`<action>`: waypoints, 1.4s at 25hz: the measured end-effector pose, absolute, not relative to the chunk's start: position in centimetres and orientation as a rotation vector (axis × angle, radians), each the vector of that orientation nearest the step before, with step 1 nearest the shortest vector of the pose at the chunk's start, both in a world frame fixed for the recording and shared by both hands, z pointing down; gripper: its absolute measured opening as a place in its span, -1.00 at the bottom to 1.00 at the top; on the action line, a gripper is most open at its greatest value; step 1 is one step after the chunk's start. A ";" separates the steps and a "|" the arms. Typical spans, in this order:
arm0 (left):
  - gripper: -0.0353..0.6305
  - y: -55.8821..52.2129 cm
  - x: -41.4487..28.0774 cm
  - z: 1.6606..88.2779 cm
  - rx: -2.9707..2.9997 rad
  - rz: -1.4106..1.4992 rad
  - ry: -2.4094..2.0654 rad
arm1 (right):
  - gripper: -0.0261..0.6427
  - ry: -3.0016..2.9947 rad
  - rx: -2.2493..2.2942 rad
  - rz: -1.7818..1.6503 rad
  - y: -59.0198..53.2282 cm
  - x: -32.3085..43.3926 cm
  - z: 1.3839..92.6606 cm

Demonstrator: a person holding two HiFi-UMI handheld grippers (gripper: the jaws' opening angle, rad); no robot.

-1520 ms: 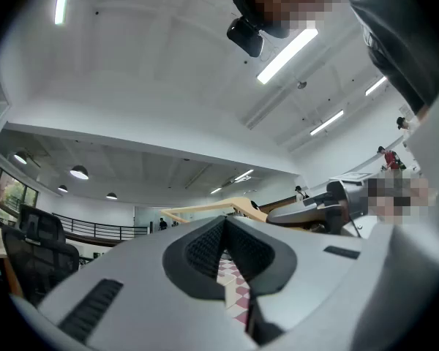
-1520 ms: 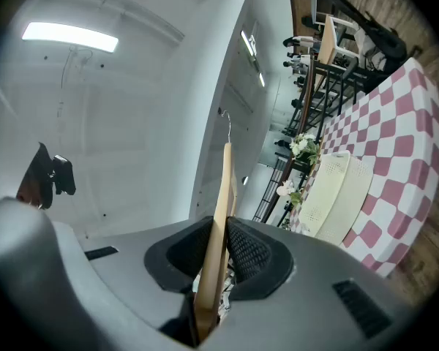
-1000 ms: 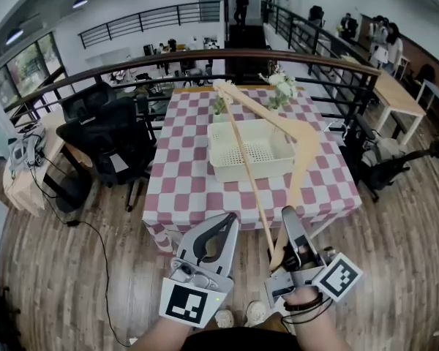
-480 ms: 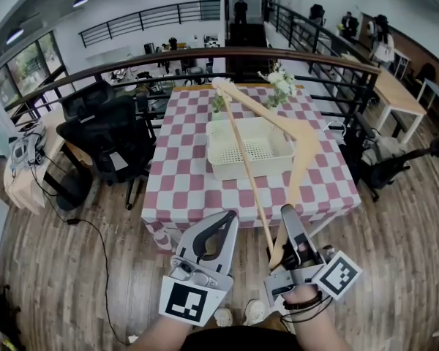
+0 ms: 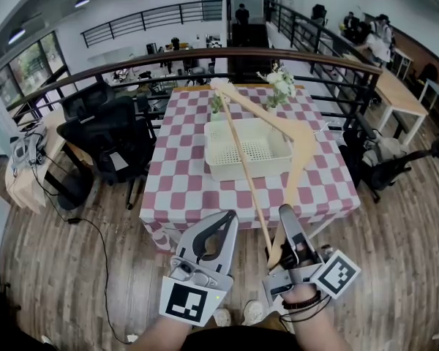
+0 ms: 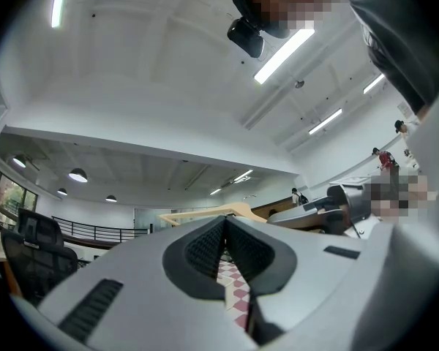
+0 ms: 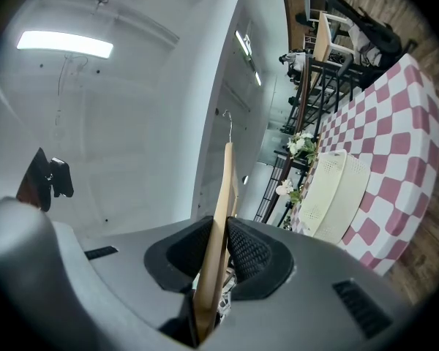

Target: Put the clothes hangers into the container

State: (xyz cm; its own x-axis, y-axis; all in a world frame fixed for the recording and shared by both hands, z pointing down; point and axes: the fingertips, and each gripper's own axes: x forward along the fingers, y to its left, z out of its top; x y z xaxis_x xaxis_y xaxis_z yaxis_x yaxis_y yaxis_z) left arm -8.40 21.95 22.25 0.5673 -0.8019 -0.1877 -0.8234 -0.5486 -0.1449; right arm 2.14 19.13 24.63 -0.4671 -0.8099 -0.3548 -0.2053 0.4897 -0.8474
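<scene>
Between the jaws of the right gripper [image 5: 285,229], one end of a wooden hanger [image 5: 298,141] is clamped and held aloft toward the basket [image 5: 227,170] on the table [image 5: 179,192]. The left gripper [image 5: 221,227] has its jaws together, empty. Step in hand: carrying. The next move likely calls for lowering the hanger into the basket, then releasing.

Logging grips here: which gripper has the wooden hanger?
The right gripper: its jaws pinch the wooden hanger; the left gripper is shut on nothing.

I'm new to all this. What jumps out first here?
A big wooden hanger, clamped at one end in the right gripper, juts out toward the pink-checked table. On that table sits a cream basket. The left gripper is held alongside, shut and empty.
</scene>
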 end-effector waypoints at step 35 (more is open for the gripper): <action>-0.87 20.1 -1.5 23.2 -2.525 0.115 1.477 | -0.70 1.988 -0.716 -1.090 17.7 7.7 27.1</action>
State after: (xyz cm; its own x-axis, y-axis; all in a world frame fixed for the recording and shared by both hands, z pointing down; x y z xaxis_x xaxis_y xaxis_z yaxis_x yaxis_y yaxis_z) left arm -1.55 20.14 23.23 0.4935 -0.8521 -0.1743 -0.8689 -0.4737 -0.1437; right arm 7.71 17.72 27.06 -0.5661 -0.7506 -0.3407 -0.1163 0.4819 -0.8685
